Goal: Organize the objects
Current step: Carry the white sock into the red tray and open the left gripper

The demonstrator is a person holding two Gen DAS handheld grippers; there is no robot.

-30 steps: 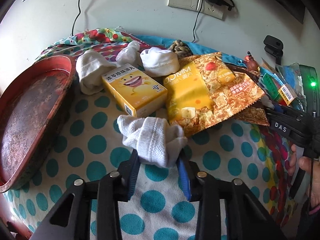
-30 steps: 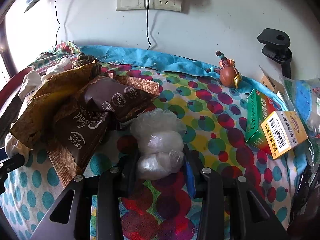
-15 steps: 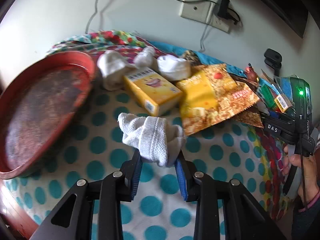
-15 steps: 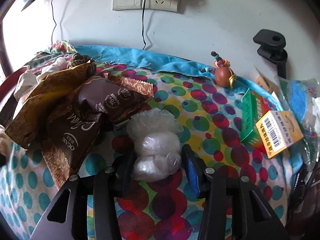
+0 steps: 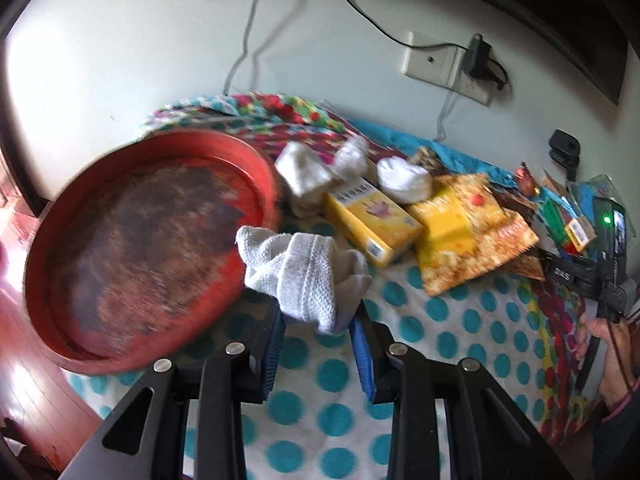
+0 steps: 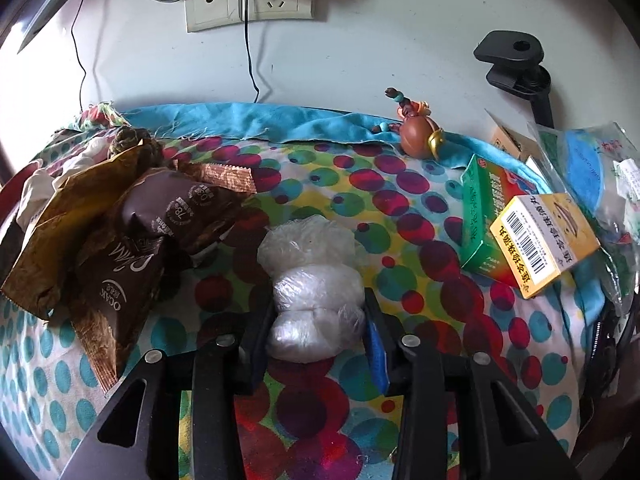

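My left gripper [image 5: 318,326] is shut on a white sock [image 5: 304,272] and holds it raised above the dotted cloth, just right of the round red tray [image 5: 132,248]. More white socks [image 5: 304,176] lie behind, next to a yellow box [image 5: 370,220] and a yellow snack bag [image 5: 468,236]. My right gripper [image 6: 318,320] is shut on a crumpled clear plastic bag [image 6: 312,280] that rests on the colourful cloth. The right gripper also shows at the far right of the left wrist view [image 5: 600,276].
Brown snack bags [image 6: 132,240] are piled at the left of the right wrist view. A green box [image 6: 486,220] and a yellow barcode box [image 6: 540,240] lie at the right. A small brown figurine [image 6: 418,136] stands by the wall. Cables hang from wall sockets [image 6: 248,4].
My left gripper has lifted the white sock and swung left toward the red tray. My right gripper has stayed on the plastic bag and barely moved.
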